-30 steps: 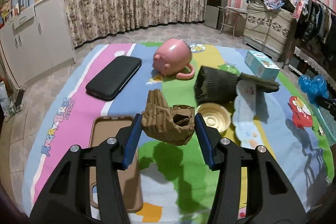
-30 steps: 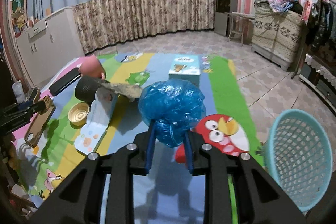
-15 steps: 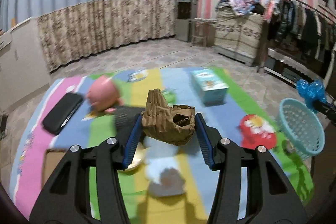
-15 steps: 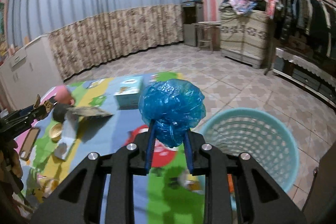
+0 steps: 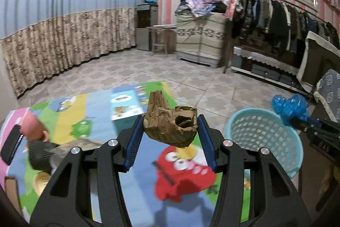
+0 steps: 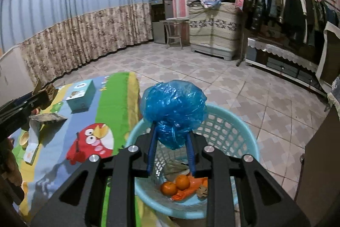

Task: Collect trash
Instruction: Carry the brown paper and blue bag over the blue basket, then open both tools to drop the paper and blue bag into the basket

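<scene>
Both hands have swung off the mat toward the basket point(image 6: 231, 120): right gripper point(image 6: 171, 142) fingers clamped on the blue bag point(image 6: 173, 109) above it for dropping, left gripper point(image 5: 170, 131) fingers pinching the crumpled paper bag point(image 5: 170, 122) beside it.

Home: clothes rack point(image 5: 282, 14), play mat point(image 5: 136, 165)

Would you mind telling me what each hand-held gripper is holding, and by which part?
Left hand-held gripper: crumpled brown paper bag, pinched across its two sides. Right hand-held gripper: scrunched blue plastic bag, clamped at its lower end.
</scene>
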`<state>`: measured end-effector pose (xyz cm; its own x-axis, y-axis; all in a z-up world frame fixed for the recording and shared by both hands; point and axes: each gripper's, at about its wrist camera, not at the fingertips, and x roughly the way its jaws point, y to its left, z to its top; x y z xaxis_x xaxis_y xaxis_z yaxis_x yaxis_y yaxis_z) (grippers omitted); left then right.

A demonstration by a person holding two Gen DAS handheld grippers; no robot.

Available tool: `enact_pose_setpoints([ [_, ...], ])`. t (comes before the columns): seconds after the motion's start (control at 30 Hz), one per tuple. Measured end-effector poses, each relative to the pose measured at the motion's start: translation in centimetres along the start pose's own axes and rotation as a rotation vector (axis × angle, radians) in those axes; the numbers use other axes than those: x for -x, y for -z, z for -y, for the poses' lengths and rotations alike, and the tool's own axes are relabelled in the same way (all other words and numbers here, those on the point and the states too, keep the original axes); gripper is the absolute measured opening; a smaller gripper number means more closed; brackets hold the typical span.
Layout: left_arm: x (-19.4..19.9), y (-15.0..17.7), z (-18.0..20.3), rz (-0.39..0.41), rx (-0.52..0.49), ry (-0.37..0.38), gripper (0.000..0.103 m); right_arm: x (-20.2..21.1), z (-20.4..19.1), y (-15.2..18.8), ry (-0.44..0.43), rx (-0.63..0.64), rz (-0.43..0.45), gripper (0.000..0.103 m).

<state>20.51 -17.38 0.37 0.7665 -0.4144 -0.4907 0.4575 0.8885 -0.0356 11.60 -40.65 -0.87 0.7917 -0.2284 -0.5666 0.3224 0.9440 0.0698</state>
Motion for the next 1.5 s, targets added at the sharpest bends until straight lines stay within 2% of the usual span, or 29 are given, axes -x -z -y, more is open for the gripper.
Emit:
enact_pose_setpoints([
  [0.23, -2.7, -0.2, 4.3, -0.019, -0.030, 0.072, 0.050, -1.4, 2.7, 1.1, 0.022, -0.063, -0.065, 0.025],
  [0.6, -7.4, 0.2, 11.2, -0.079, -0.088, 0.156, 0.051, -3.1, 6.3, 2.2, 0.071, -0.154, -0.097, 0.025],
  [0.9, -9.9, 1.4, 15.2, -0.123, -0.157, 0.179, 0.052, -3.9, 8.8, 2.3, 0.084, -0.212, -0.099, 0.025],
  [1.0, -10.3, 1.6, 15.7, -0.136, -0.178, 0.171, 0.053, -4.1, 8.8, 2.4, 0.085, -0.217, -0.104, 0.025],
  [1.03, -10.4, 1.5, 15.7, -0.140, -0.179, 0.170, 0.056, -4.2, 8.9, 2.3, 0.085, -0.218, -0.105, 0.025],
  [1.07, -10.4, 1.4, 15.7, -0.144, -0.179, 0.167, 0.064, -4.2, 9.0, 2.3, 0.084, -0.218, -0.105, 0.025],
  [1.13, -10.3, 1.4, 15.3, -0.142, -0.171, 0.155, 0.070, -4.2, 9.0, 2.3, 0.085, -0.217, -0.106, 0.025],
  [1.5, -9.1, 0.5, 13.1, -0.110, -0.163, 0.095, 0.080, -5.5, 8.9, 3.0, 0.075, -0.197, -0.119, 0.027],
])
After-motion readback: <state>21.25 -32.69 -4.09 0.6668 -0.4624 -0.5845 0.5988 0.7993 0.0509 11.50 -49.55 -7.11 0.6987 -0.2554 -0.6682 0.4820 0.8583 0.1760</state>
